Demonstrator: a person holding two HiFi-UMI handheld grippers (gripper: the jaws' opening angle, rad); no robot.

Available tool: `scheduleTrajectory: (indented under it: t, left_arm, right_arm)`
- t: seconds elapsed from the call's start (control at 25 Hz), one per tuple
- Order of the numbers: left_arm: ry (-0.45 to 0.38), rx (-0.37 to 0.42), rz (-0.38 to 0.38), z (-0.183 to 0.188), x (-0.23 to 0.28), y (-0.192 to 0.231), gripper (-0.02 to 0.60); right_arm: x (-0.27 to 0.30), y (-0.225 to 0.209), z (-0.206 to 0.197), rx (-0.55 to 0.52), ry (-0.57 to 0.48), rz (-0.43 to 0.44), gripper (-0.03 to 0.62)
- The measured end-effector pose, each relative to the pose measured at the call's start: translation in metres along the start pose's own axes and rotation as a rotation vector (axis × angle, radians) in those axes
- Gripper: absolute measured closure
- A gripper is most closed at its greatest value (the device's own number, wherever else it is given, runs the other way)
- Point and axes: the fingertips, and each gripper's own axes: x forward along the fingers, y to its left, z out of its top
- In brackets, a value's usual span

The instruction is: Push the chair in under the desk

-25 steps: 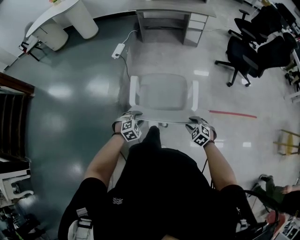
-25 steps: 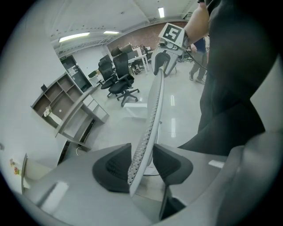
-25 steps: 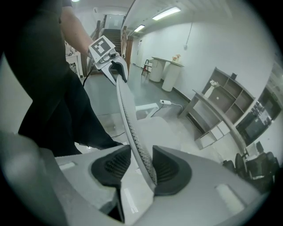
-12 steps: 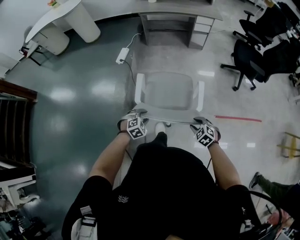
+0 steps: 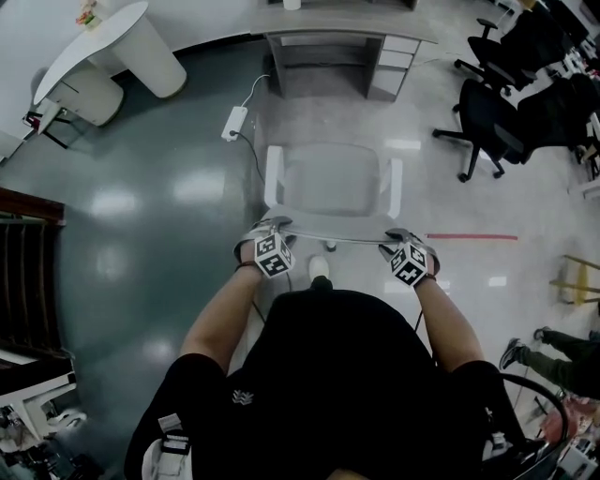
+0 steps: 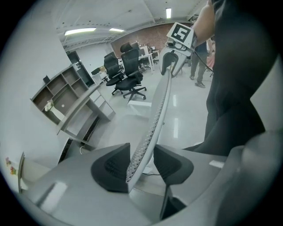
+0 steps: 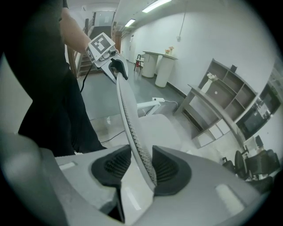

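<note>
Both grippers hold the chair by the top of its back, facing the bench.

The left gripper point(image 5: 275, 228) has its fingers point(image 6: 112, 165) closed on the left end of the pale chair's point(image 5: 333, 183) mesh back rim, and the right gripper point(image 5: 398, 236) has its fingers point(image 7: 168, 170) closed on the right end. The rim passes between both pairs of pads. The seat and armrests lie just beyond the fingers. The grey bench point(image 5: 347, 23) stands farther ahead, well apart from the chair. A power strip point(image 5: 234, 122) lies on the floor ahead and left of the left fingers.
</note>
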Motion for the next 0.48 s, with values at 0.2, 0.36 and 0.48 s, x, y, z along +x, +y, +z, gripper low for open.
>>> scheduleTrajectory:
  t: [0.2, 0.36, 0.48]
  left_arm:
    - [-0.018, 0.004, -0.006, 0.002, 0.012, 0.036, 0.41]
    - [-0.037, 0.015, -0.002, 0.002, 0.021, 0.068, 0.41]
    - [-0.046, 0.022, 0.004, 0.004, 0.027, 0.092, 0.41]
  right_arm:
    - [0.014, -0.032, 0.014, 0.015, 0.024, -0.029, 0.441]
    - [0.026, -0.06, 0.028, 0.028, 0.028, -0.058, 0.439]
    - [0.034, -0.081, 0.037, 0.049, 0.03, -0.086, 0.437]
